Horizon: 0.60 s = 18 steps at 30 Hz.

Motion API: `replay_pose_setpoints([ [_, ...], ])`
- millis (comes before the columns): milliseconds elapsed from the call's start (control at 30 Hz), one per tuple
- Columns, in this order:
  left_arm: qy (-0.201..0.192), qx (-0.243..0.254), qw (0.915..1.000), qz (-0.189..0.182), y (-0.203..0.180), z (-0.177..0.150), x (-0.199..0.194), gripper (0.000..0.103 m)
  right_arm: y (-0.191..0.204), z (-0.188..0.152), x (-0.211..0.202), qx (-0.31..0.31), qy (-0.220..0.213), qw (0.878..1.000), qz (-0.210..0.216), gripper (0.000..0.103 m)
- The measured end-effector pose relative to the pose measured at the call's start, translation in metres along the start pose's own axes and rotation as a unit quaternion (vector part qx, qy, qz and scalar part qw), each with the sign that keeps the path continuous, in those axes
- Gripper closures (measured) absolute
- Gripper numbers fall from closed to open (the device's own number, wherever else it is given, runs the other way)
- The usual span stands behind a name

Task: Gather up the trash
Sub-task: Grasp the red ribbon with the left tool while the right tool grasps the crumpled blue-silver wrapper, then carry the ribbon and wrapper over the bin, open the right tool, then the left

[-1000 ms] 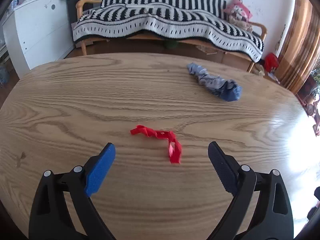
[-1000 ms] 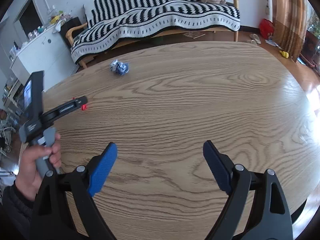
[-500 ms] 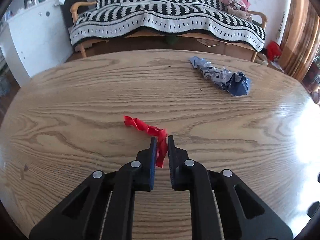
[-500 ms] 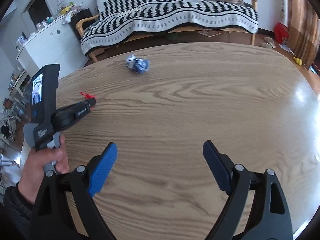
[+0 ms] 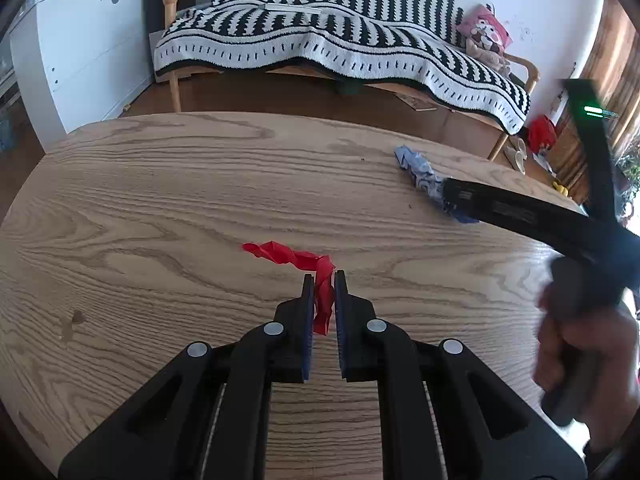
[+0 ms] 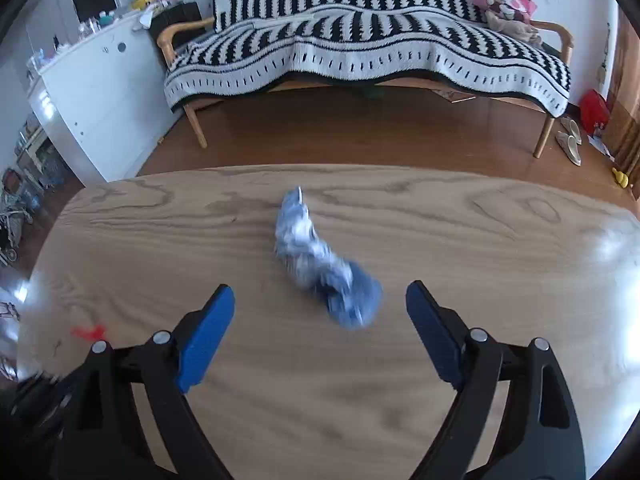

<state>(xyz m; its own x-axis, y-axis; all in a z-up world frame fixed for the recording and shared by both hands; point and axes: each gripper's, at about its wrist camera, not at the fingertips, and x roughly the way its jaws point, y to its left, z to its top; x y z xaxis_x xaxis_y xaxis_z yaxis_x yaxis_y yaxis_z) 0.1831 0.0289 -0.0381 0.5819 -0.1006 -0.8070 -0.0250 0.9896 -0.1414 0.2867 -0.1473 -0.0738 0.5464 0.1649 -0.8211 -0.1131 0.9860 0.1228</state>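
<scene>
I am looking along my left gripper (image 5: 321, 300), whose blue-padded jaws are pinching the near end of a twisted red plastic wrapper (image 5: 304, 268); the rest of the strip is trailing away to the left across the oval light-oak wooden table (image 5: 160, 208), and I cannot tell whether it is lifting clear of the wood. To the right in this view, my right hand (image 5: 584, 356) is gripping the handle of the other tool, whose black body is crossing in front of a crumpled blue-and-white paper wrapper (image 5: 420, 170).

Through the right wrist camera, my right gripper (image 6: 320, 320) is hanging with its jaws spread wide and holding nothing. The crumpled blue-and-white wrapper is lying on the table, its near end sitting between the two blue pads and touching neither, the rest stretching away from me.

Beyond the table's far edge, a wooden-framed sofa draped in a black-and-white striped blanket (image 6: 360, 48) is standing against the wall.
</scene>
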Motion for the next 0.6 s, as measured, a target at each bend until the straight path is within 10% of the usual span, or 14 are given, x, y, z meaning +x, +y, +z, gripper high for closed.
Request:
replay_pose_setpoints([
  [100,0.004,0.003,1.0,-0.002,-0.003,0.0,0.002,0.094,-0.001,0.006,0.022,-0.001,0.019,1.0,-0.007,0.021],
  [233,0.003,0.002,1.0,-0.003,-0.005,0.001,0.002,0.094,-0.002,0.001,0.025,-0.009,0.028,1.0,0.007,0.069],
  [600,-0.009,0.043,0.9984,-0.036,-0.053,-0.022,-0.028,0.094,-0.064,-0.087,-0.116,0.014,-0.029,0.999,-0.006,0.071],
])
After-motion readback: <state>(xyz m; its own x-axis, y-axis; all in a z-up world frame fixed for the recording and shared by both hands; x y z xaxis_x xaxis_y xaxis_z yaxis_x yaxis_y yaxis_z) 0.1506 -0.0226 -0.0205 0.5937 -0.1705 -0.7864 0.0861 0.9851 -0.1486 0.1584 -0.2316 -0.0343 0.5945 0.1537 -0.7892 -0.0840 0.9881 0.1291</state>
